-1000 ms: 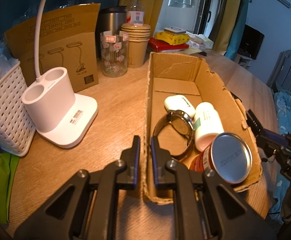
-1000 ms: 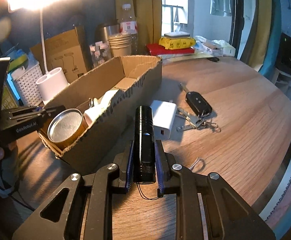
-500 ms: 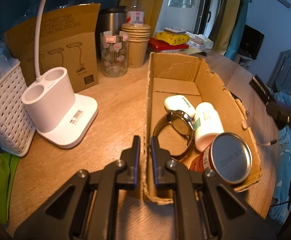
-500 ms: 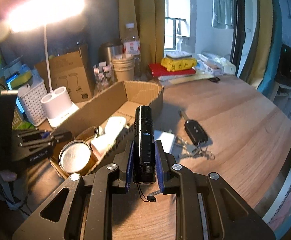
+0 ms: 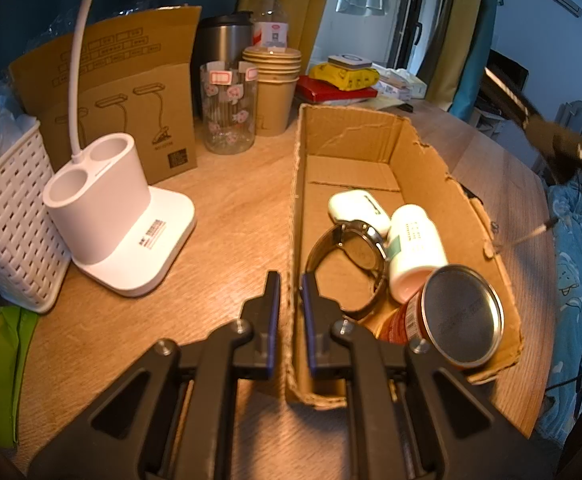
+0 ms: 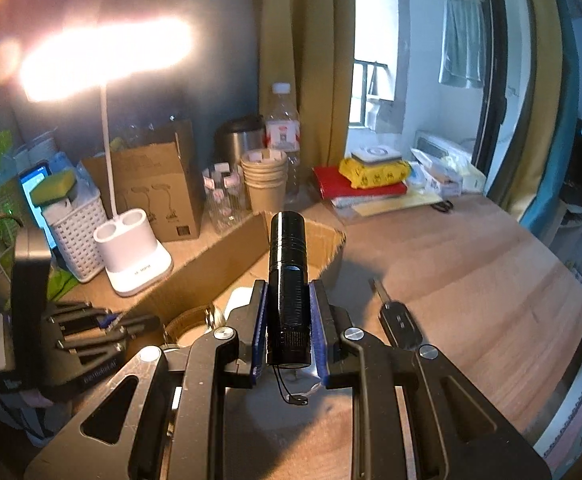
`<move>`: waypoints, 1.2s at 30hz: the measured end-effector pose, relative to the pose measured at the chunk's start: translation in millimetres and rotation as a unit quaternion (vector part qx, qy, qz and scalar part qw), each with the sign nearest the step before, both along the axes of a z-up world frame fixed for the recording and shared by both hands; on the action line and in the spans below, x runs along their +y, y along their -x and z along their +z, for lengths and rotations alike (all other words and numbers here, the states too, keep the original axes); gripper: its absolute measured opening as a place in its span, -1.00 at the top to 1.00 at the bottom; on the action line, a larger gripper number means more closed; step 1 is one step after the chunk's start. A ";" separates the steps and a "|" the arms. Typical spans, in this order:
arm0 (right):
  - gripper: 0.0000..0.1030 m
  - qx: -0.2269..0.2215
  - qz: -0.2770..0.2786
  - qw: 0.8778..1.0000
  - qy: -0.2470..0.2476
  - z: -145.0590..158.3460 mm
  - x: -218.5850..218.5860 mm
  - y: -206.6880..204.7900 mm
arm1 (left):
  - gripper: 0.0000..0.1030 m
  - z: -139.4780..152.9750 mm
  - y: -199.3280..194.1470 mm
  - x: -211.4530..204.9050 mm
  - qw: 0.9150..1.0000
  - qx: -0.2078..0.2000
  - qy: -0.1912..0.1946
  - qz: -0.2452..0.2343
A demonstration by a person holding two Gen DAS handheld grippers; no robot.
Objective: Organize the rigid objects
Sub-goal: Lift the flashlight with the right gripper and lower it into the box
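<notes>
Gripping a black flashlight (image 6: 287,292) w/ both pads pressed on its sides, the right claw (image 6: 288,312) holds it up off the desk (image 6: 471,280), lens end pointing fwd over the near edge of the cardboard box (image 6: 219,256), a thin wrist cord dangling from its tail end. The left claw (image 5: 289,312) is clenched on the box's left wall, one finger outside and one inside, near the front corner of that cardboard box (image 5: 423,156). Inside the box, toward its near end: a white earbud case (image 5: 355,208), a wristwatch (image 5: 351,264) lying w/ its strap looped, a white pill bottle (image 5: 415,244) on its side just beside the watch, and a tin can (image 5: 459,320) tipped over so its silver end faces up, touching the bottle. The far half of the box floor is bare cardboard. On the desk to the box's right lies a car key (image 6: 395,316), partly hidden behind the right claw. Left of the box stands a white desk lamp (image 5: 119,232), lit, w/ a white woven basket (image 5: 7,216) just beside it. Behind them: a brown carton (image 5: 131,96), a clear glass jar (image 5: 229,108), stacked paper cups (image 5: 273,88), a steel tumbler and a water bottle.
</notes>
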State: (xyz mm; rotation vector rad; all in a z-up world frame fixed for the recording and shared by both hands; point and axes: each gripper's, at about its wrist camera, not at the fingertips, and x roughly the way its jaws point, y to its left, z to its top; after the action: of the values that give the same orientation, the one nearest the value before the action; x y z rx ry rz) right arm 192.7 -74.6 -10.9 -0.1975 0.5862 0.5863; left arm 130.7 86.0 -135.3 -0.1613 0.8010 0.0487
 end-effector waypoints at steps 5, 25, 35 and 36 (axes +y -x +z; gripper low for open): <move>0.58 -0.022 0.011 1.000 -0.006 20.6 11.4 -7.0 | 0.80 0.2 -0.3 0.8 1.000 0.000 0.000 0.000; 0.58 -0.032 0.044 0.998 -0.006 31.3 51.7 -36.6 | 0.80 0.0 0.2 0.2 1.000 -0.001 -0.001 0.002; 0.58 0.023 0.032 0.999 0.019 -18.4 62.3 -67.8 | 0.80 0.0 0.3 -0.4 1.000 -0.001 -0.001 0.002; 0.58 0.027 0.031 0.999 0.022 -22.2 62.7 -69.9 | 0.80 -0.1 0.5 -0.8 1.000 -0.001 -0.001 0.002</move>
State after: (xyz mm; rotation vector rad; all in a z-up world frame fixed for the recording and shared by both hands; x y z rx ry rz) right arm 262.6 -11.9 -33.1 -0.2416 0.6467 0.6403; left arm 130.1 85.1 -135.5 -0.1605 0.7986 0.0527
